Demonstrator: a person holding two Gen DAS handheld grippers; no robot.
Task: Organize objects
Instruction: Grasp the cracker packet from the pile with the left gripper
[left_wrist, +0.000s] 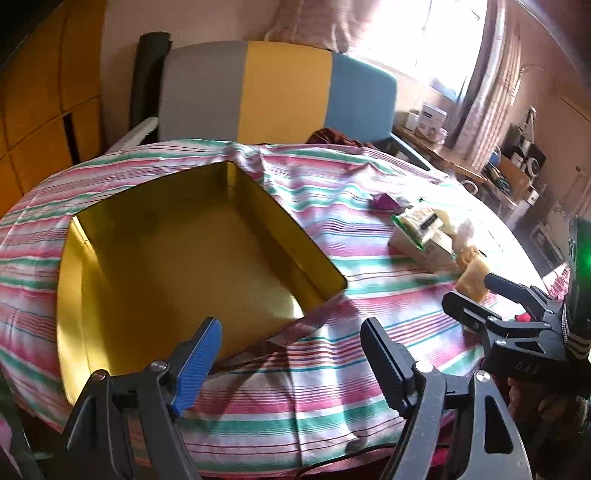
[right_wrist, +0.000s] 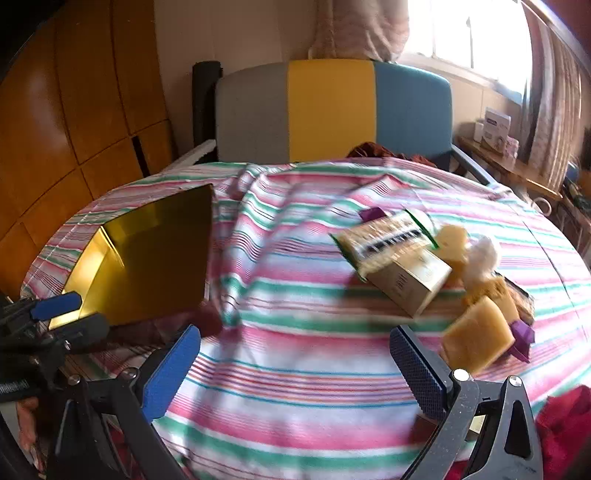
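So we are at the start: both grippers, left (left_wrist: 291, 354) and right (right_wrist: 295, 369), hover with fingers released; the gold tin (left_wrist: 184, 258) sits empty, clutter (right_wrist: 424, 266) heaped right, so next we reach for a box

Left gripper (left_wrist: 291, 354): black frame, silver screws, one ribbed blue pad, one black. Right gripper (right_wrist: 295, 363): black frame, silver screws, two blue textured pads.
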